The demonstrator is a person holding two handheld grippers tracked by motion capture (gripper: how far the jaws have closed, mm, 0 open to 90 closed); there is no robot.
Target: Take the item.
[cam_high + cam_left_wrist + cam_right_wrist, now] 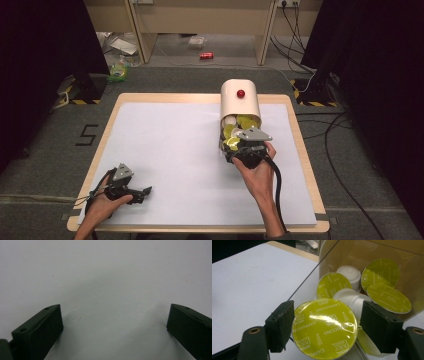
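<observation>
— Where is the right gripper (325, 322) seen?
— It is held at the open front of the white dispenser (239, 102) at the far right of the bench (165, 150). A yellow-lidded capsule (325, 328) is framed between its fingers (280, 326); the left pad is set against the lid's rim, while contact on the right side cannot be told.
— And the other capsules?
— They are piled behind it inside the dispenser, some shown lid-up, some as white cups (349, 275). A red knob (240, 93) is seen on the dispenser's top.
— What of the left gripper (131, 194)?
— It is rested on the white sheet at the near left corner, well apart from the dispenser. Its fingers (42, 330) are spread wide, and nothing is held between them.
</observation>
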